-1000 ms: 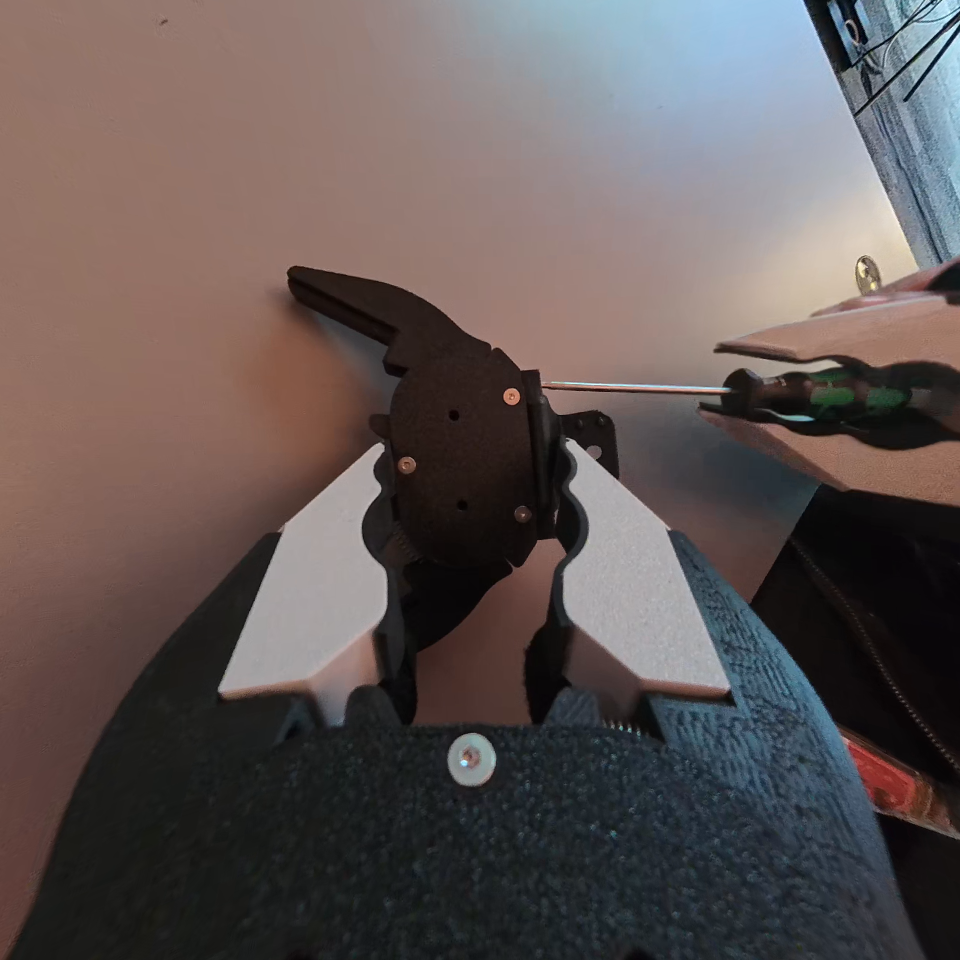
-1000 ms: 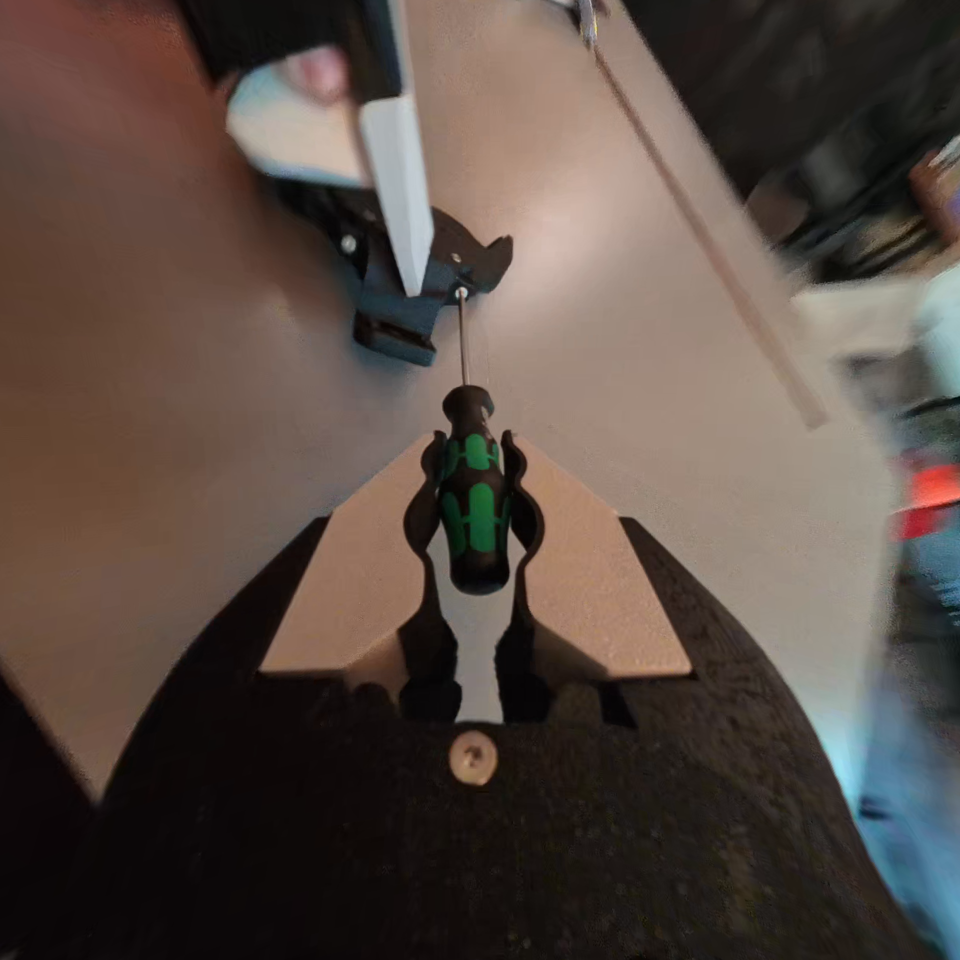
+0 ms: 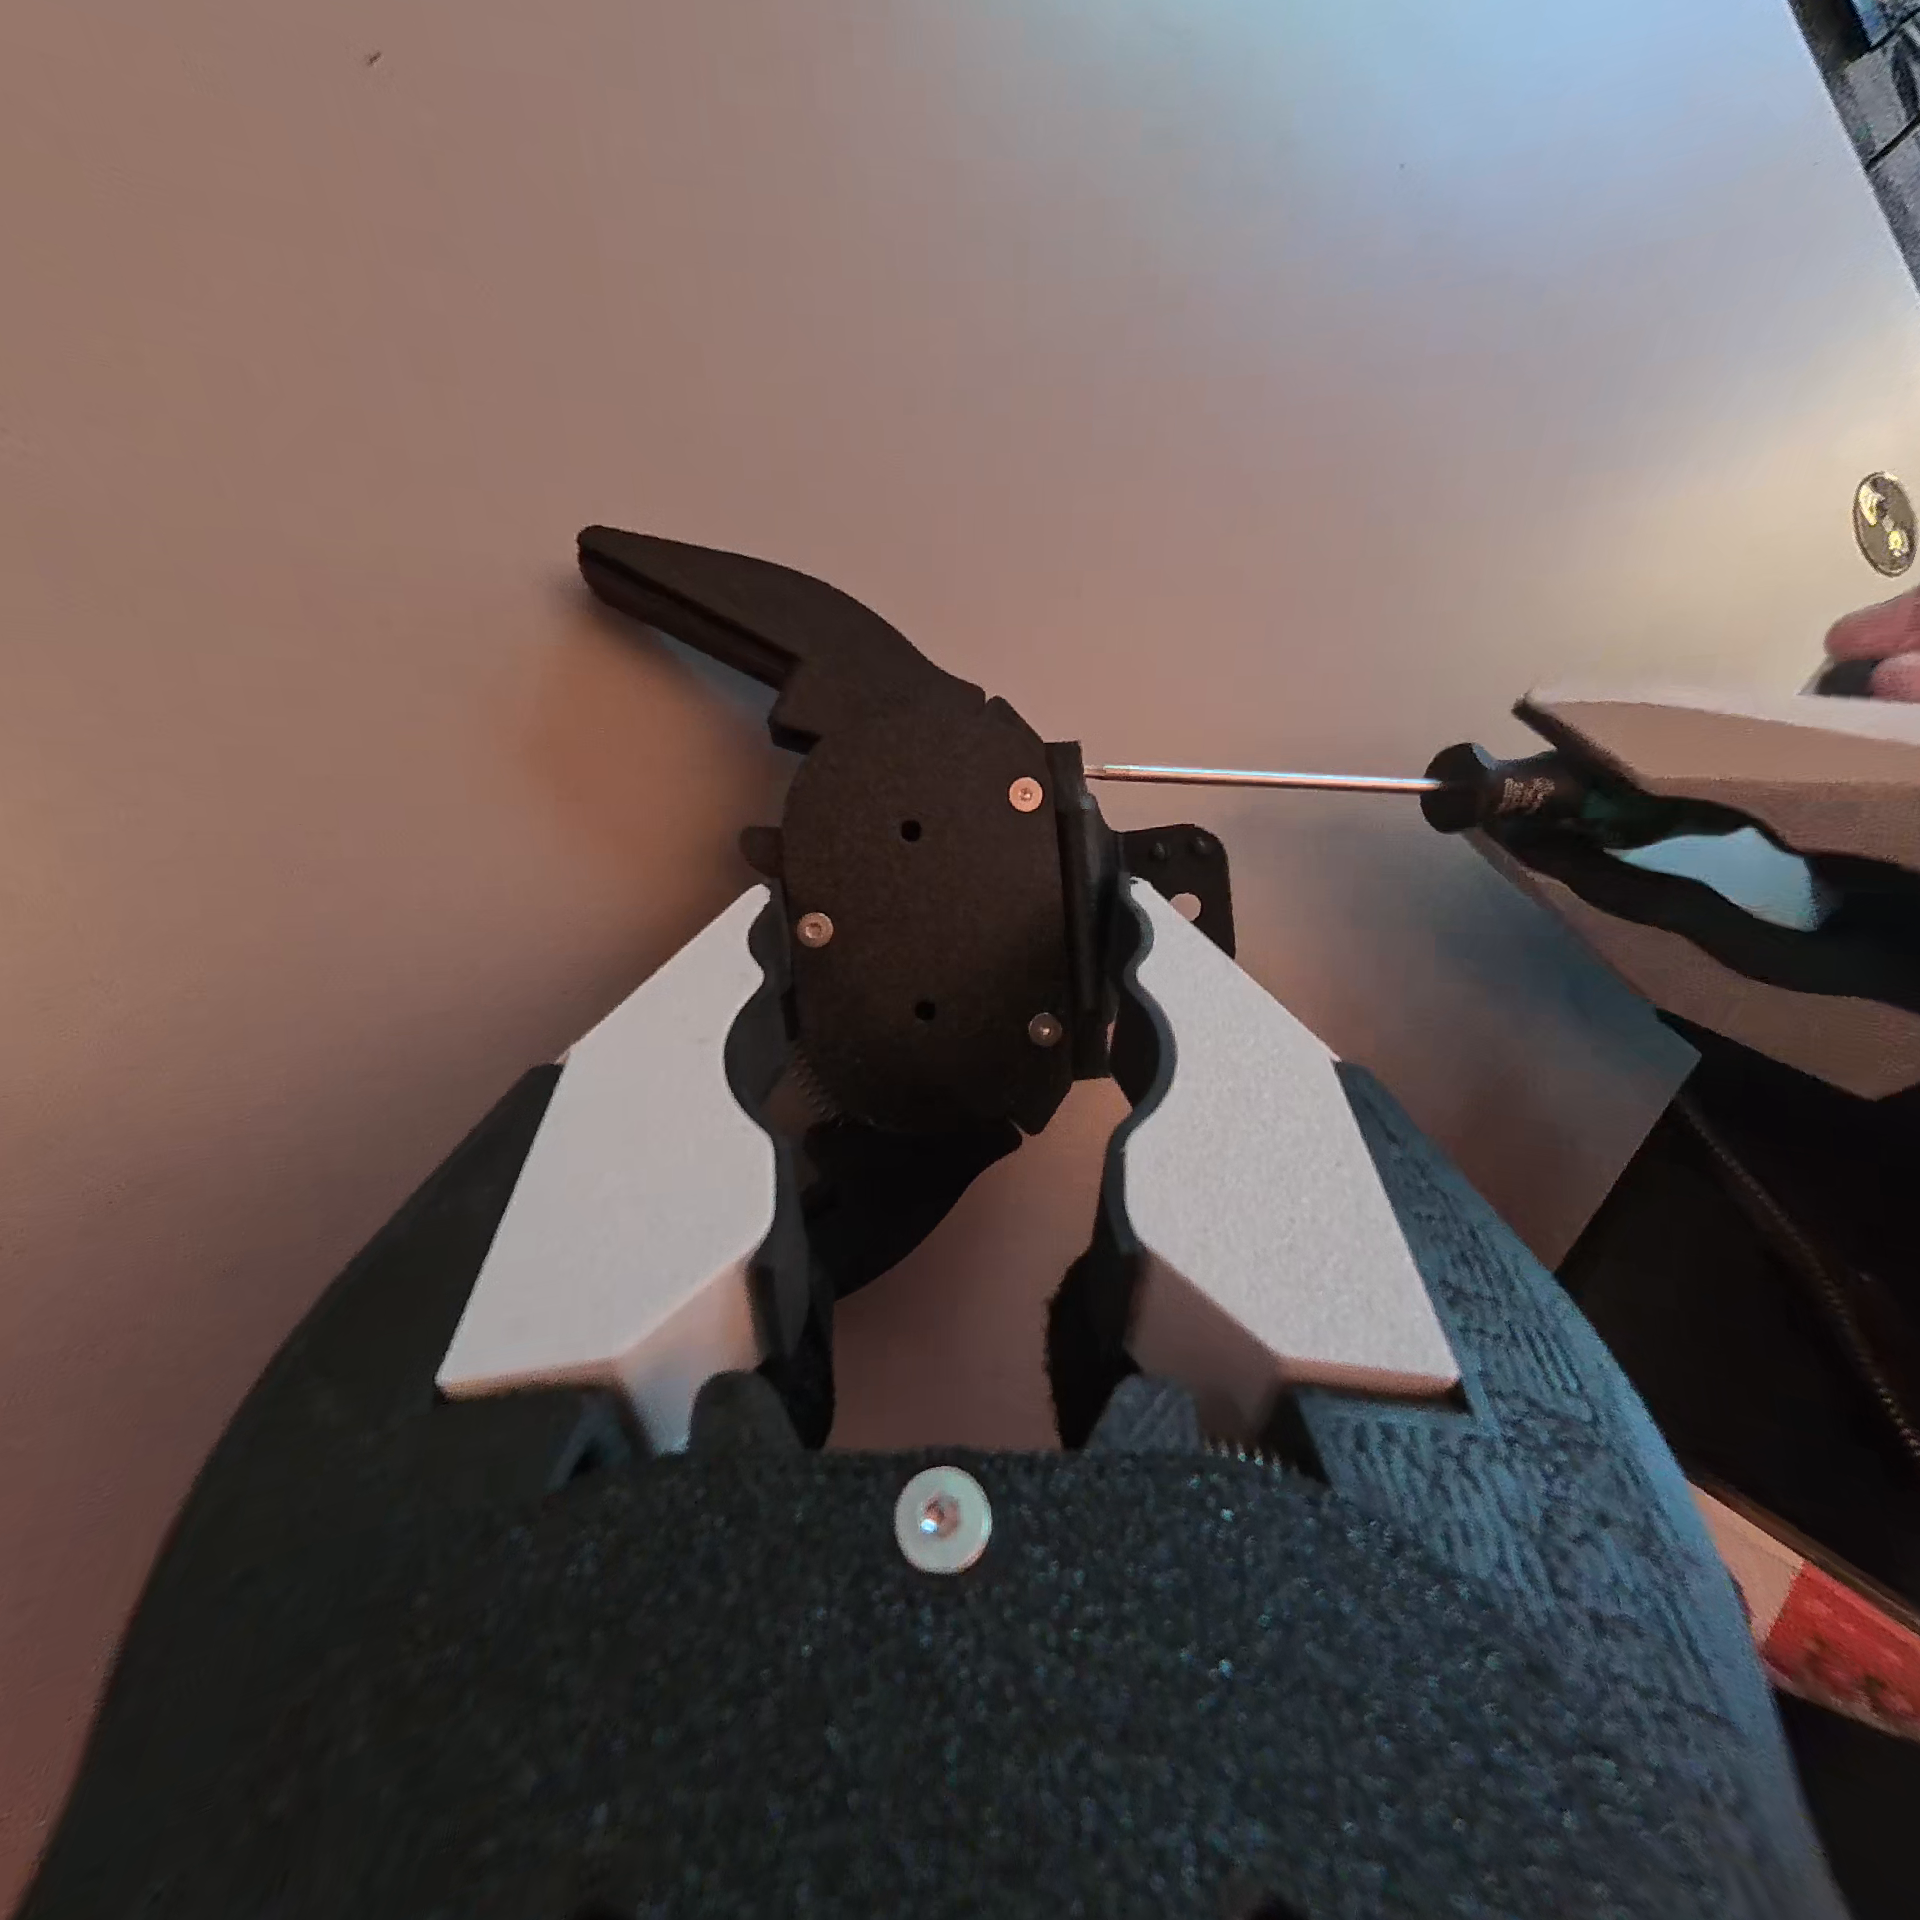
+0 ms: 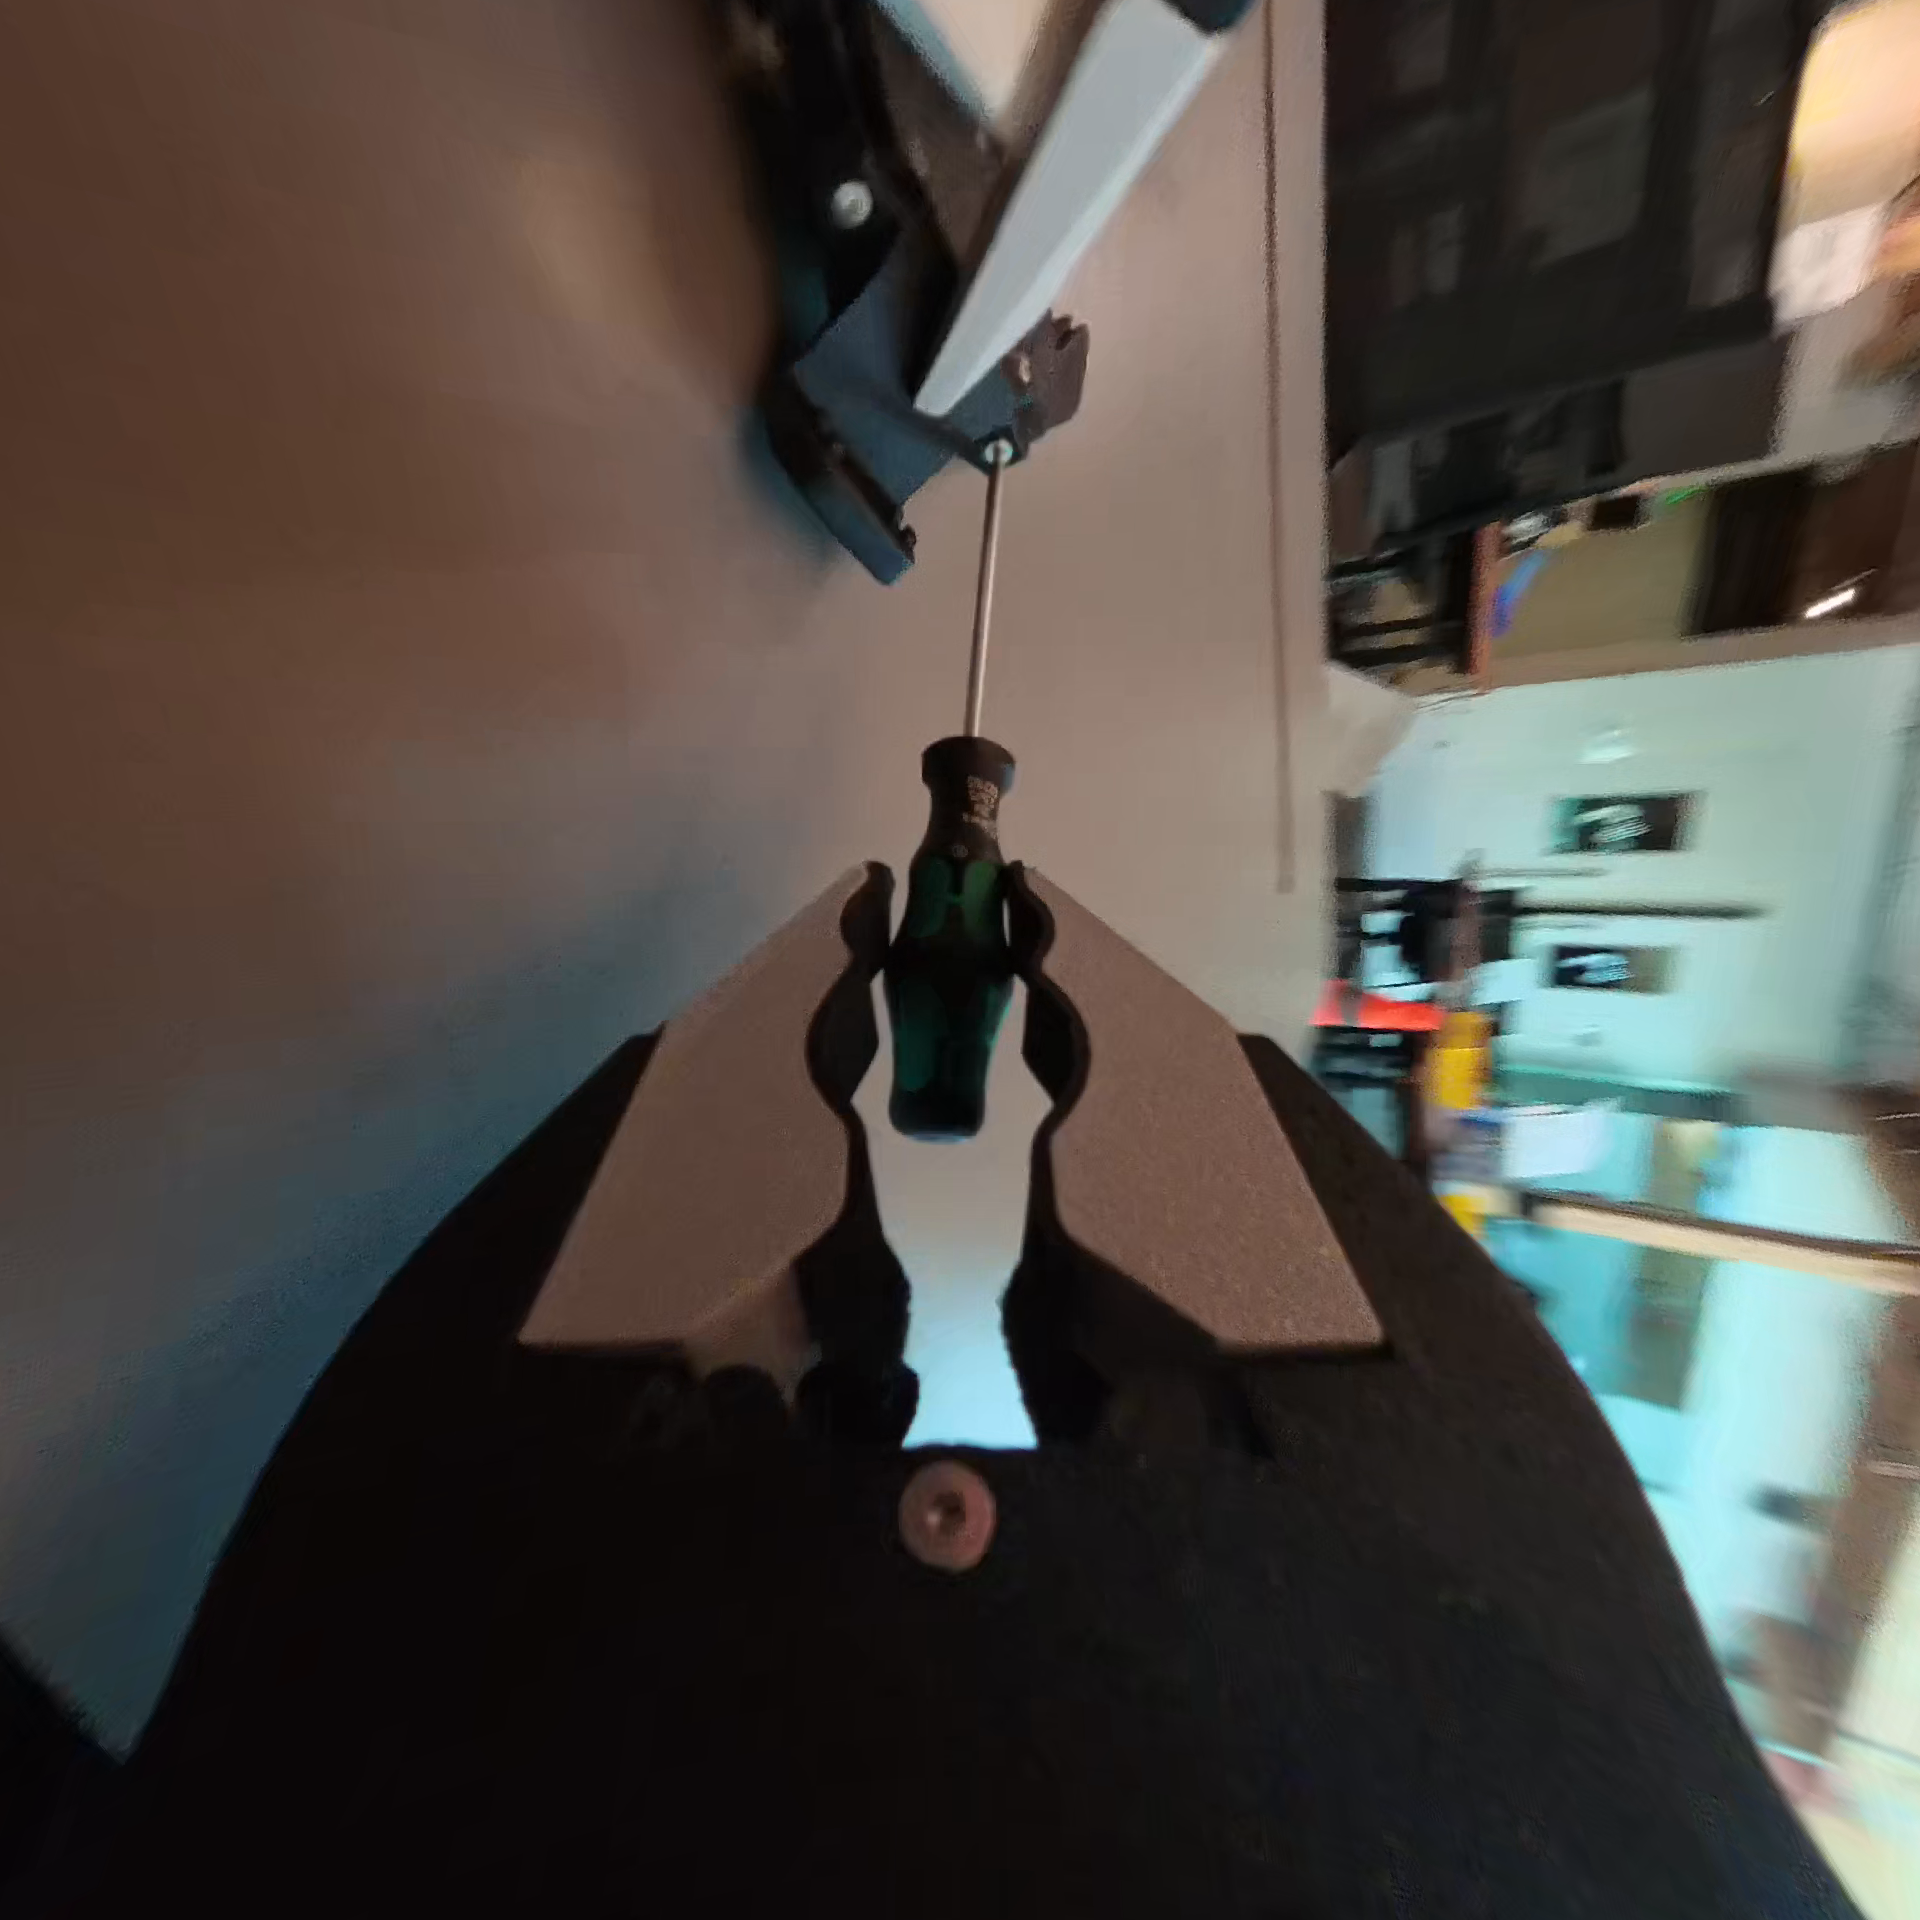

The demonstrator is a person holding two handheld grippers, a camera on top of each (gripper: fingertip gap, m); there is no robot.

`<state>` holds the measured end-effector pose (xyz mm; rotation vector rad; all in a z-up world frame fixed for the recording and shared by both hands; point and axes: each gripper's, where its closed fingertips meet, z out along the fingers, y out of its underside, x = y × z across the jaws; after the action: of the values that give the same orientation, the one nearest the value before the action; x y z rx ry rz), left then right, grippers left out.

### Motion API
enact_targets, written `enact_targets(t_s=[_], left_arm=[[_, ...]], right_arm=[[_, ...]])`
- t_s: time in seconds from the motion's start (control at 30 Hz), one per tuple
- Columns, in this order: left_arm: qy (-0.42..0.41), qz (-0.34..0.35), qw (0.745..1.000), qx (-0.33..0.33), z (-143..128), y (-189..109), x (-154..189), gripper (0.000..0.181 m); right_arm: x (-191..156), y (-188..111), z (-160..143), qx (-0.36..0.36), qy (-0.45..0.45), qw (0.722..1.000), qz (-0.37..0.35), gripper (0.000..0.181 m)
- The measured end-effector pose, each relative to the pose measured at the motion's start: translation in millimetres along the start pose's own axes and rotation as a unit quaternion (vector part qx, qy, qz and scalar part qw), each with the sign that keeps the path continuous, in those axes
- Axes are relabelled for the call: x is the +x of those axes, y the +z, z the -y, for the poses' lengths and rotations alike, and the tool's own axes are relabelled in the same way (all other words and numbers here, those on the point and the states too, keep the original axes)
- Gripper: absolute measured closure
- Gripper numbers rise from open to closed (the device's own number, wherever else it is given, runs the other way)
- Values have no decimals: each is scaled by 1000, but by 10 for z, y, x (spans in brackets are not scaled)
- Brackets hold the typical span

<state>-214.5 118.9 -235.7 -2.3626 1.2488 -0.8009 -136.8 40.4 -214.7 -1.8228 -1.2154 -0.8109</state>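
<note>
Left gripper (image 3: 951, 914): tongs pressed against both flanks of a black printed part (image 3: 935, 831), pinching it just above the pale table (image 3: 1039, 312); lever arm of the part pointing up and to the left, three small screws showing on its domed face. Pose of part and grip unchanged from a second ago.

Right gripper (image 4: 951, 878): tongs pinching the black-and-green handle of a slim screwdriver (image 4: 951, 997), shaft running straight ahead along the fingers. Tip seated on a bright screw head (image 4: 1000, 450) at the upper right edge of the part, as a second ago.

Change: right wrist view rolled about the shaft line, with the table edge now near vertical, the room beyond smeared by motion, and a different face of the handle turned to the camera. From the left wrist view, handle lying to the right of the part, the shaft level. Contact kept at the tip throughout.

Near the right edge: a small round metal disc (image 3: 1883, 537) on the table and a fingertip (image 3: 1881, 655) behind the right gripper.
</note>
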Motion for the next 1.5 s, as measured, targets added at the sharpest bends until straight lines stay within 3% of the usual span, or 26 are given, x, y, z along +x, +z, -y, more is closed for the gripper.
enact_targets(t_s=[0.1,0.17,0.23,0.33,0.43,0.53,0.6,0.7,0.87,1.13,1.5], left_arm=[[1,-2,1000,-1,-2,-1,4,119],[5,-2,1000,-1,-6,-1,8,120],[3,-8,1000,-1,-5,-6,14,120],[1,-17,1000,1,0,-18,17,120],[-1,-21,1000,2,4,-23,16,120],[7,-16,1000,-2,-9,-15,20,120],[16,-11,1000,-9,-42,-24,11,119],[21,-6,1000,-22,-100,-91,-74,120],[17,0,1000,-14,-73,-88,-113,120],[19,-1,1000,-9,-57,-61,-79,119],[20,-2,1000,-9,-54,-52,-63,119]], right_arm=[[-55,-20,20,26,187,978,87,150],[-110,-79,46,49,308,936,164,136],[-105,-154,45,75,411,880,225,134],[-141,-206,-79,83,499,812,293,135],[-243,-226,-130,76,519,779,344,138],[-384,-181,-153,48,477,805,349,140],[-402,-151,-155,35,445,833,326,157],[-388,-147,-197,16,418,856,304,162],[-122,-303,-80,43,441,850,284,162],[-135,-253,-11,40,463,838,286,162],[-128,-230,-35,28,447,850,277,162]])
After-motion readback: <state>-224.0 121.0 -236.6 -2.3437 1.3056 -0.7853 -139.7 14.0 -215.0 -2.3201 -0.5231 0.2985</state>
